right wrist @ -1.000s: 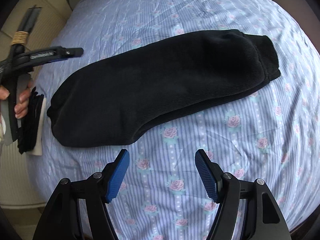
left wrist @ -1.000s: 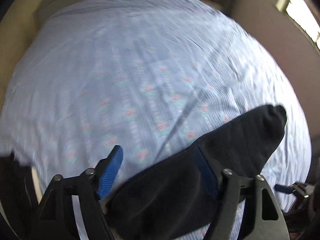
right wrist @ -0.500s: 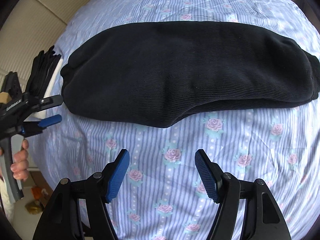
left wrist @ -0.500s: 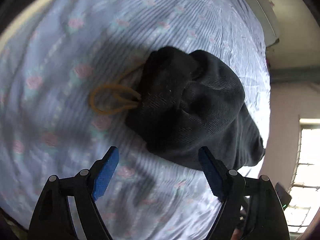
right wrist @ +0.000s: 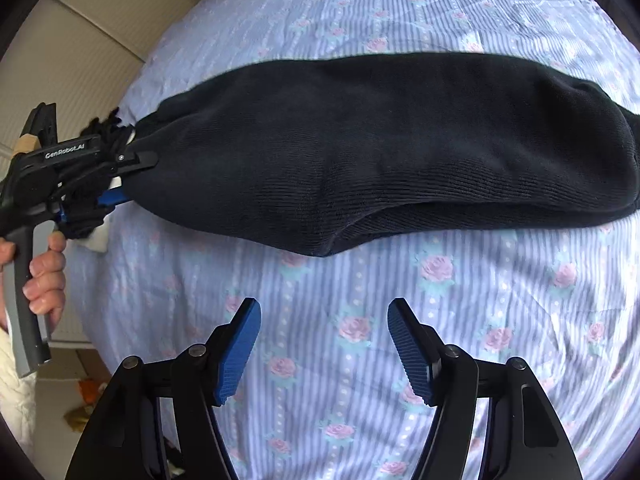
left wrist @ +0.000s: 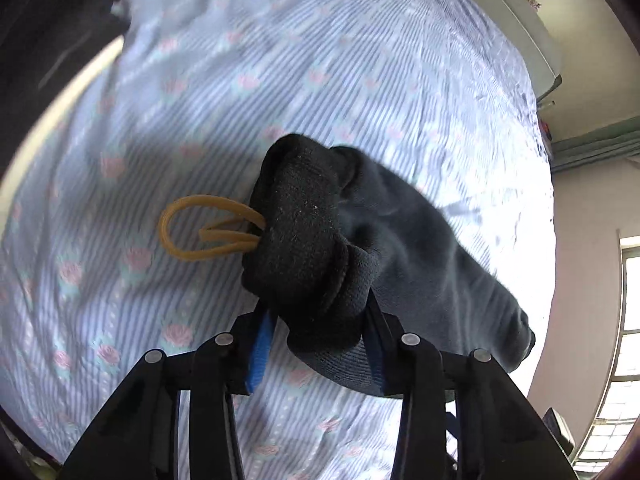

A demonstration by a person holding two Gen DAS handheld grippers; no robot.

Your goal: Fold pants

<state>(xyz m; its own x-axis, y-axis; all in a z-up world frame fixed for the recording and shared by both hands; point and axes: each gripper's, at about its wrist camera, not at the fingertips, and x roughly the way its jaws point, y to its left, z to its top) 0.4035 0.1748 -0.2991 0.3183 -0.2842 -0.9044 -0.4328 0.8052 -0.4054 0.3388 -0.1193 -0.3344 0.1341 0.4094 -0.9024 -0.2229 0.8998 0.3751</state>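
Observation:
Black knit pants lie folded lengthwise across the bed. In the left wrist view my left gripper is shut on the bunched end of the pants; a tan drawstring loop sticks out of that end. The right wrist view shows the left gripper clamped on the pants' left end. My right gripper is open and empty, hovering over the sheet in front of the pants' near edge.
The bed has a light blue striped sheet with pink roses. A cream padded wall lies to the left of it. A dark cloth pile sits at the bed's far corner. A window is at the right.
My left gripper moved onto the pants' drawstring end and shut on it. My right gripper came a little closer to the pants and stayed open.

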